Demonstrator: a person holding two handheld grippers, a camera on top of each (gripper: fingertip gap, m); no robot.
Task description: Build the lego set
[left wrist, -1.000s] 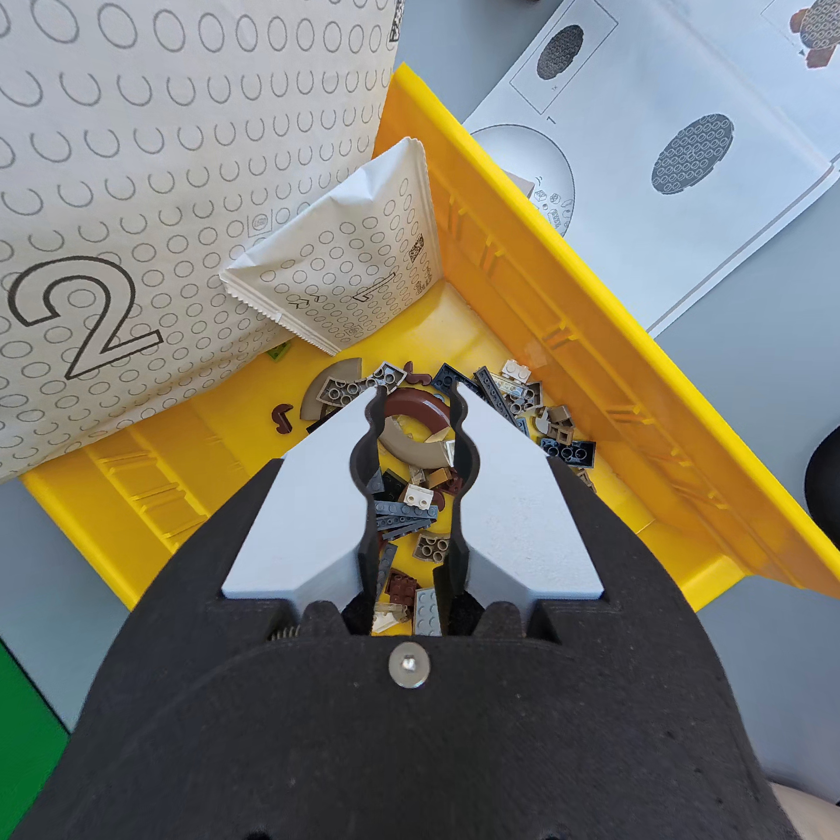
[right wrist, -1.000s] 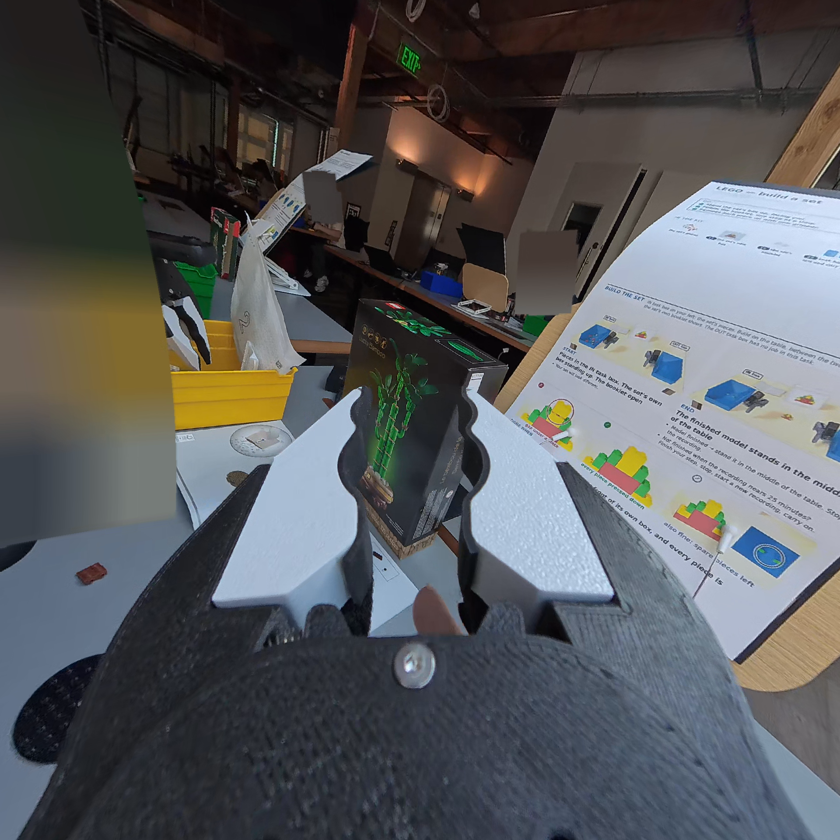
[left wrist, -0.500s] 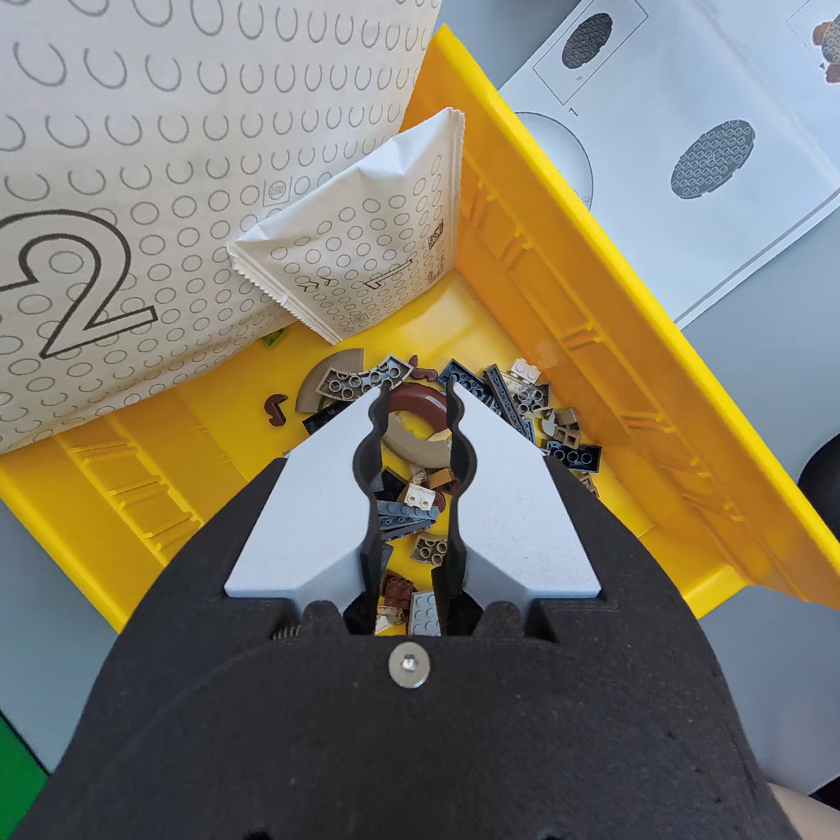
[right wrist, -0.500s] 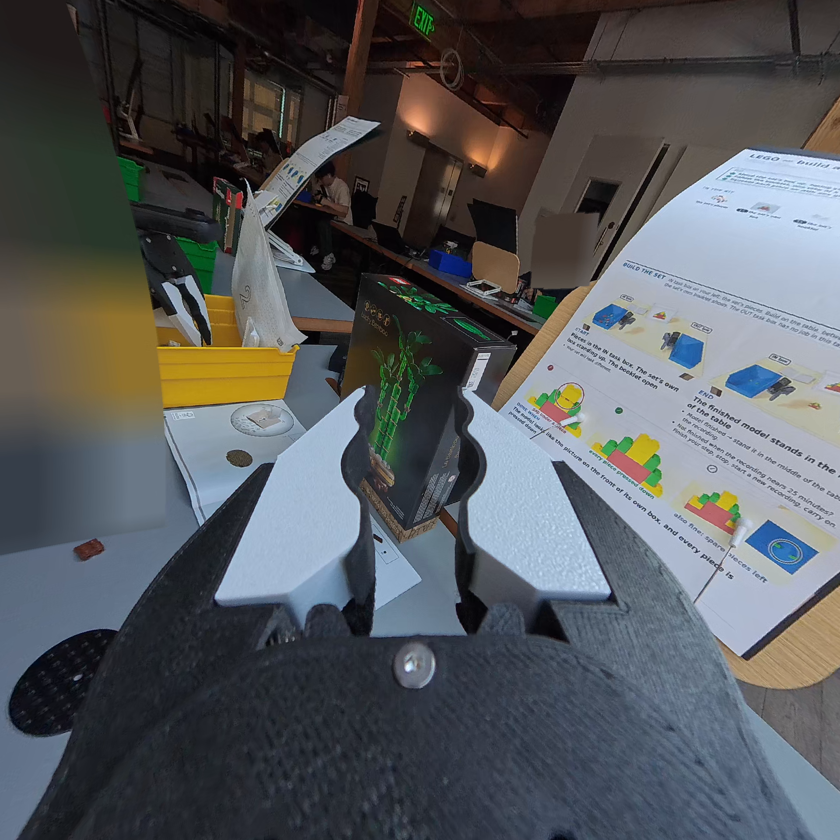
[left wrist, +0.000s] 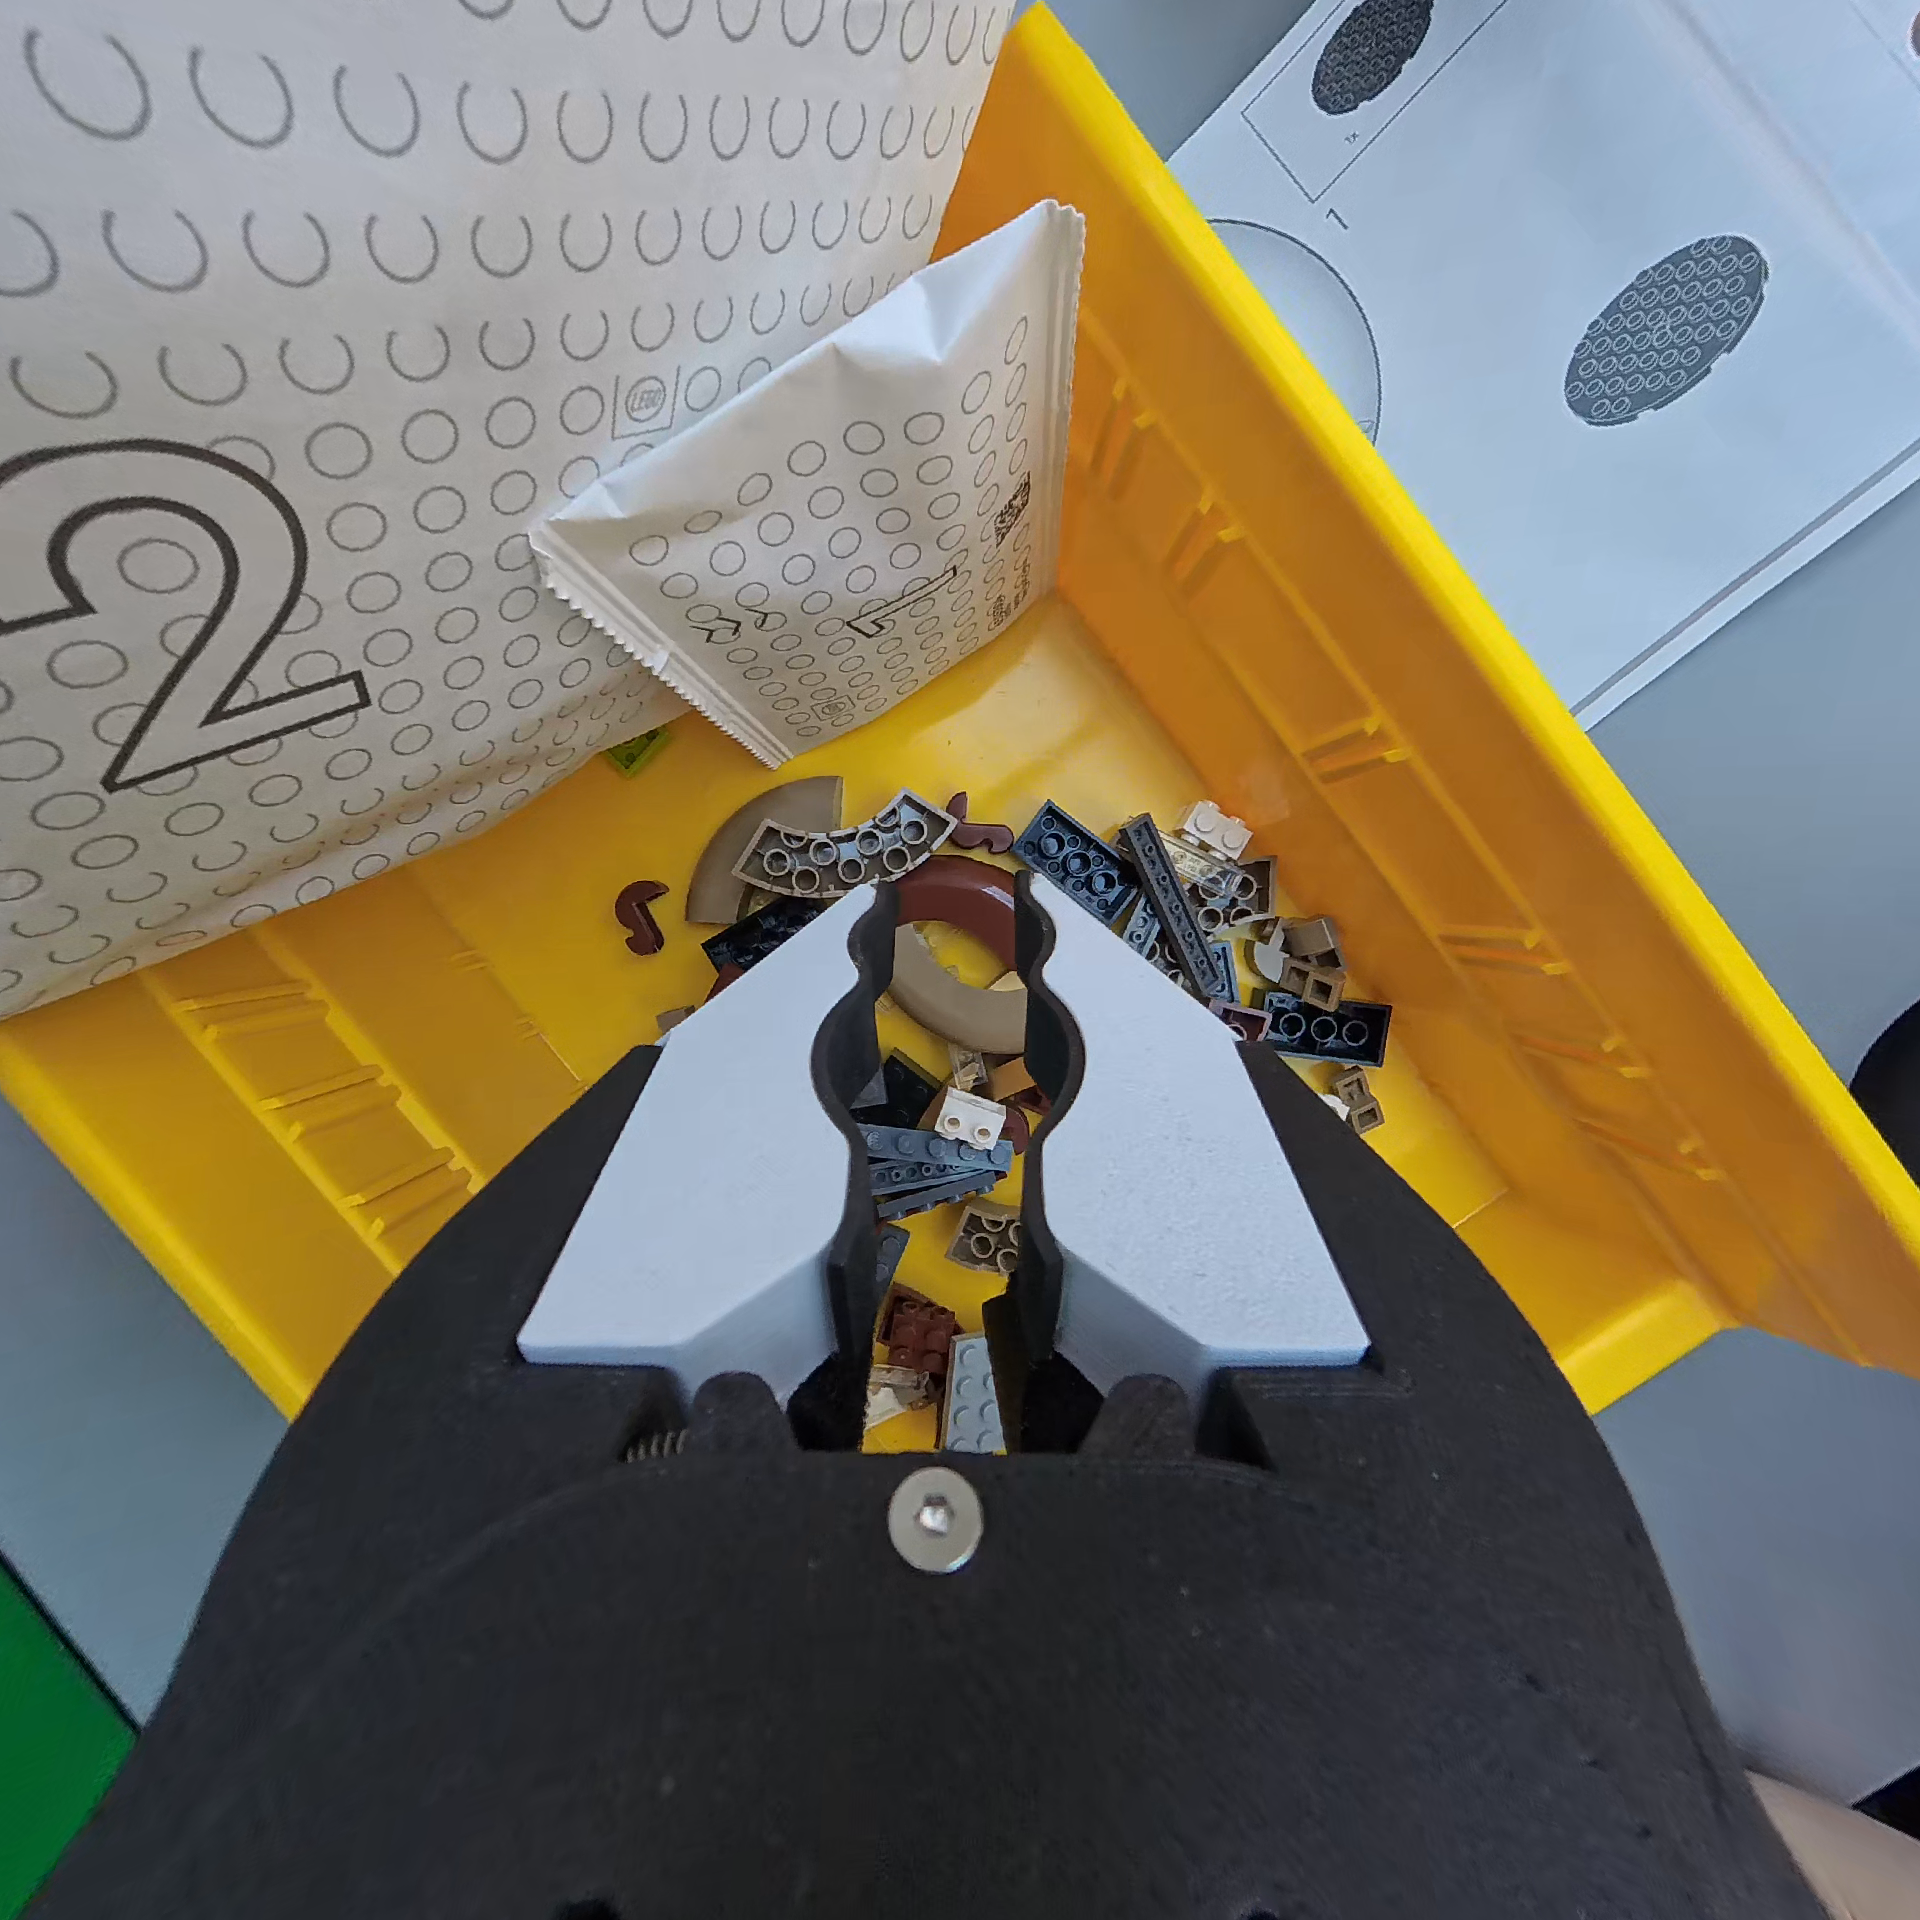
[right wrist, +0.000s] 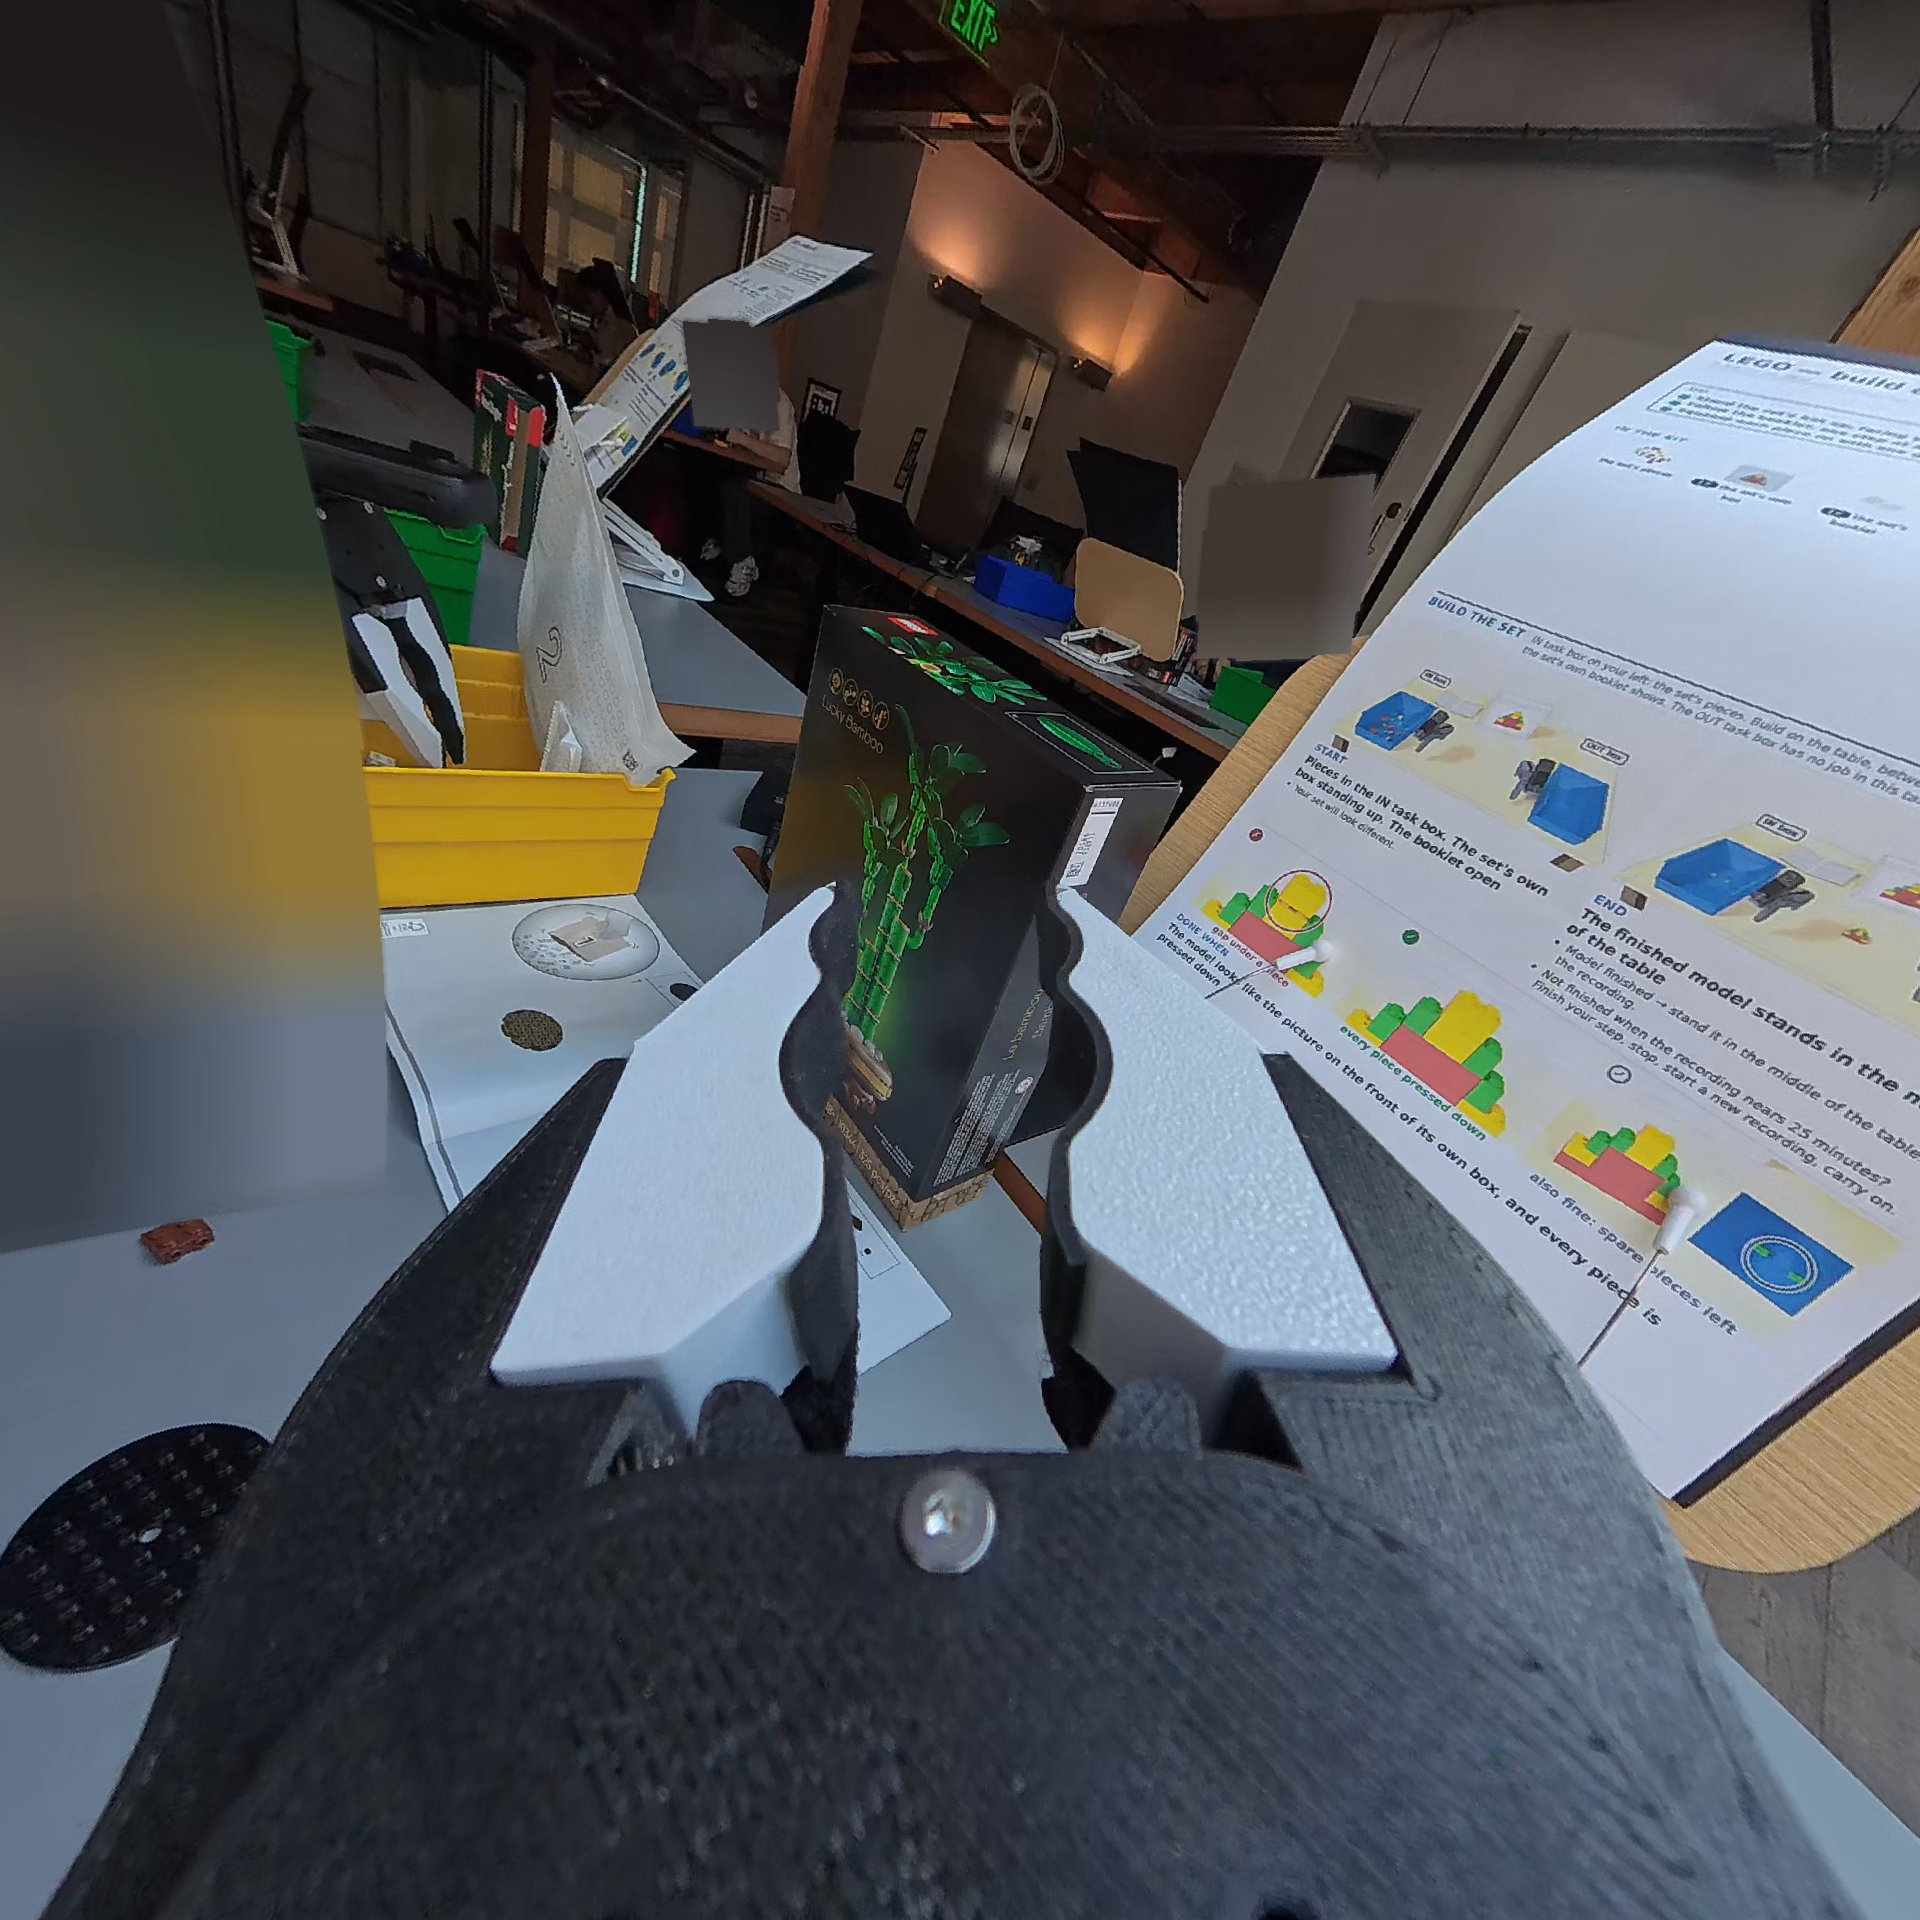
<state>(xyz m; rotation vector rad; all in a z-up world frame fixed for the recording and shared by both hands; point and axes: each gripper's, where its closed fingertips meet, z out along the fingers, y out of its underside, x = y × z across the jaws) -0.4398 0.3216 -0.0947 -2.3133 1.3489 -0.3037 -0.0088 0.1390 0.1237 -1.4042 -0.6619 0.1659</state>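
Observation:
My left gripper [left wrist: 954,904] hovers over a pile of small grey, dark blue, tan and brown pieces [left wrist: 1174,914] in the yellow bin [left wrist: 1299,623]. Its jaws are narrowly open, with a brown curved piece [left wrist: 956,891] showing between the tips, above a tan ring [left wrist: 966,1013]; I cannot tell whether they touch it. My right gripper [right wrist: 940,904] is open and empty above the grey table, pointing at the set's black box [right wrist: 935,748]. A black round studded plate [right wrist: 114,1538] and a small brown piece [right wrist: 177,1238] lie on the table at the left.
A large numbered paper bag [left wrist: 364,364] and a small one [left wrist: 862,520] lean in the bin. The open booklet [left wrist: 1558,208] lies beside the bin. An instruction board [right wrist: 1558,935] stands at the right. The left gripper [right wrist: 416,727] shows over the bin [right wrist: 499,842]. Spacing between my two grippers at the tips: around 50 centimetres. The black round studded plate [right wrist: 114,1538] is about 30 centimetres from my right fingertips and 40 centimetres from my left.
The left gripper has turned a little over the bin and its jaws have narrowed slightly around the brown piece. The right gripper has tilted and shifted; a fingertip seen at its base is gone.

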